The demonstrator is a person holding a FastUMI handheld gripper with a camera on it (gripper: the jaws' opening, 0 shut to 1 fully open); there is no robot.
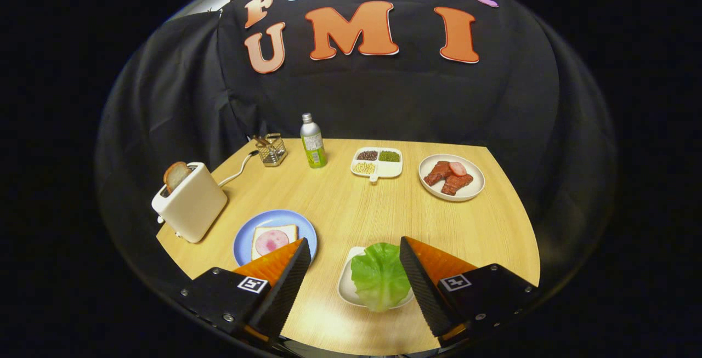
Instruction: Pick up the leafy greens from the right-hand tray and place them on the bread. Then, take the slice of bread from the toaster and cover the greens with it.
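Observation:
A green lettuce leaf [379, 274] lies on a small white tray [345, 284] on the wooden table, between my fingers and close against the right one. My gripper [355, 249] is open and holds nothing. Beside the left finger, a blue plate [274, 219] carries a slice of bread [273, 240] topped with a round pink slice of meat. Further left stands a white toaster [192, 202] with a brown slice of bread [176, 174] sticking out of its slot.
Beyond the fingers, at the back of the table, stand a metal bottle with a green label [312, 141], a small wire basket [272, 149], a divided white dish of beans [377, 162] and a white plate of meat pieces [451, 177]. The toaster's cord runs toward the basket.

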